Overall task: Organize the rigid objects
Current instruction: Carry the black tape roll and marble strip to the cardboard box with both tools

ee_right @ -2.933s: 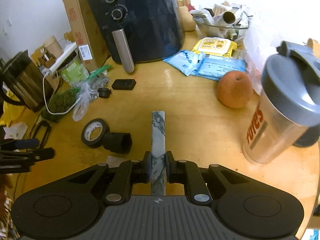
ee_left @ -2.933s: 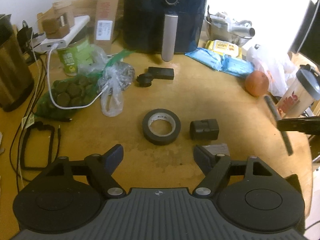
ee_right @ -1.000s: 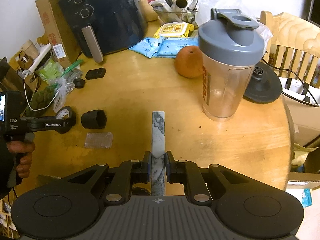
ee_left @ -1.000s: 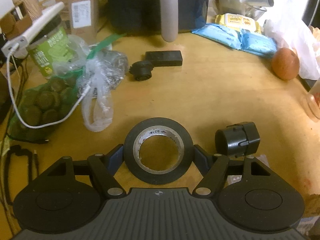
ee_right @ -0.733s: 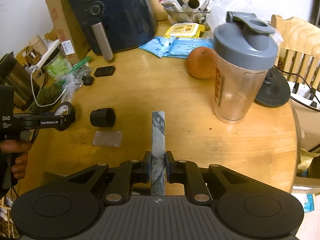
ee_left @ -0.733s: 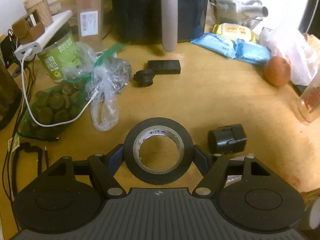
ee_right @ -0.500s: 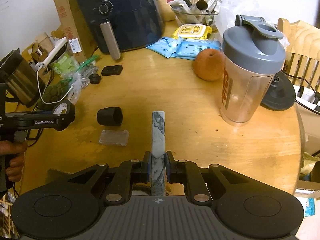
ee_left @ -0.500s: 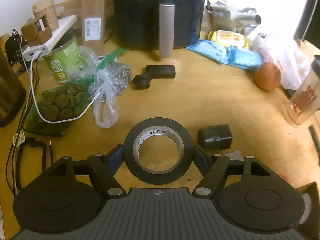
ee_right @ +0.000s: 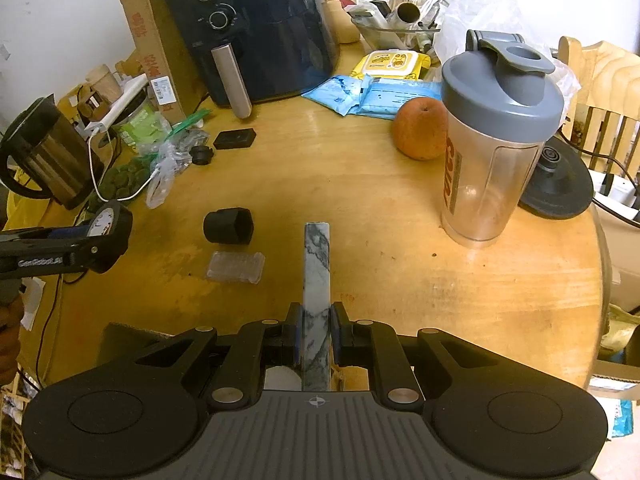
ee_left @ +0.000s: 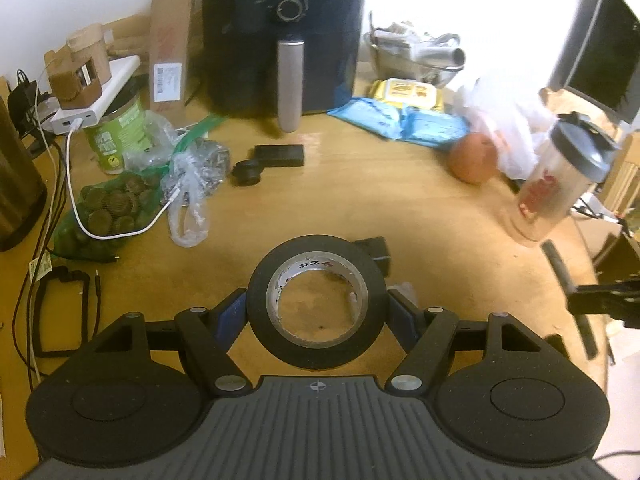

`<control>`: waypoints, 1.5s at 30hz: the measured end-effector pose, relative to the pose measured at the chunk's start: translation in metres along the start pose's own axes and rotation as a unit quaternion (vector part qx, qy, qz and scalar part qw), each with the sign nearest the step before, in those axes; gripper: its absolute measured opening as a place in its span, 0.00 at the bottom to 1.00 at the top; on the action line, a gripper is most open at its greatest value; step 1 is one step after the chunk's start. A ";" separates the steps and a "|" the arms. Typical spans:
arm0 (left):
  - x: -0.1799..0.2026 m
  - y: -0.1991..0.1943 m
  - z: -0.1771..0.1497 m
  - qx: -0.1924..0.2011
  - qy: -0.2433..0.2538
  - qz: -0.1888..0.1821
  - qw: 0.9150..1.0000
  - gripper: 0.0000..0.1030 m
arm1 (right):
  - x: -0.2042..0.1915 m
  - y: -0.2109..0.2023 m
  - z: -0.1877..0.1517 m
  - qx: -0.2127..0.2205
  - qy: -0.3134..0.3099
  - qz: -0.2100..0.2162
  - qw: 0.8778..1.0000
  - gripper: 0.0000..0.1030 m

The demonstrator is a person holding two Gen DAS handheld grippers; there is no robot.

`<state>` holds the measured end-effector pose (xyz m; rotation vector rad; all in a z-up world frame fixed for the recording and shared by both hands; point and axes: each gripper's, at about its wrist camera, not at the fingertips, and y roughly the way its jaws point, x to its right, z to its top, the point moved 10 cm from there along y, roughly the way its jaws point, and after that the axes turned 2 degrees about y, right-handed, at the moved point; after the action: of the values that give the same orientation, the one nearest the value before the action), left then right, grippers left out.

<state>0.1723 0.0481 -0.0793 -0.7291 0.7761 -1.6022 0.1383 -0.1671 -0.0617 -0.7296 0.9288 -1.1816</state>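
Tape, a black roll of electrical tape (ee_left: 317, 306), sits at the lower centre of the left wrist view, pinched across its width between the two fingers of the left claw (ee_left: 317, 312), which is closed only as far as the roll allows. The roll faces the camera with its hole open, so the pale inner core with printing shows and the desk (ee_left: 360, 200) is visible through it; in the right wrist view the same roll appears at the left edge, held above the desk rather than resting on it. The right claw (ee_right: 316, 340) is closed tight on a narrow marble-patterned bar (ee_right: 317, 276), white with grey veins, whose long axis runs straight ahead, away from the camera, toward the middle of the frame.

Both claws are loaded, so the coming move, as I judge it, is a set-down. The loose pieces lie just ahead of the bar's tip and to its left: a black cylindrical cap (ee_right: 228, 226) on its side and a clear flat plastic case (ee_right: 236, 267) just below it. The left claw is the nearer one to that pair.

Farther out, the upper frame holds a black air fryer (ee_right: 256, 28), an orange (ee_right: 420, 128) and a shaker bottle (ee_right: 496, 140) at right.
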 end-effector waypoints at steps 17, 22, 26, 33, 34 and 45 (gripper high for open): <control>0.051 -0.033 -0.036 -0.017 0.001 -0.041 0.999 0.70 | 0.001 -0.014 -0.013 0.001 -0.008 0.025 1.000 0.16; 0.068 -0.034 -0.051 -0.033 0.005 -0.056 0.998 0.70 | 0.001 -0.019 -0.021 0.001 -0.010 0.032 0.999 0.16; 0.078 -0.035 -0.057 -0.039 0.008 -0.063 0.997 0.70 | 0.000 -0.024 -0.028 0.002 -0.012 0.038 0.999 0.16; 0.093 -0.037 -0.059 -0.041 0.016 -0.068 0.997 0.71 | -0.003 -0.033 -0.039 0.003 -0.018 0.052 0.998 0.16; 0.094 -0.038 -0.059 -0.040 0.018 -0.065 0.997 0.71 | -0.004 -0.034 -0.041 0.003 -0.020 0.054 0.998 0.16; 0.094 -0.052 -0.066 -0.029 0.005 -0.045 0.999 0.71 | -0.011 -0.044 -0.054 -0.002 -0.034 0.072 0.997 0.16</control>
<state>0.0747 -0.0315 -0.0720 -0.8073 0.8089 -1.6703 0.0696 -0.1668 -0.0457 -0.6899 0.9107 -1.0222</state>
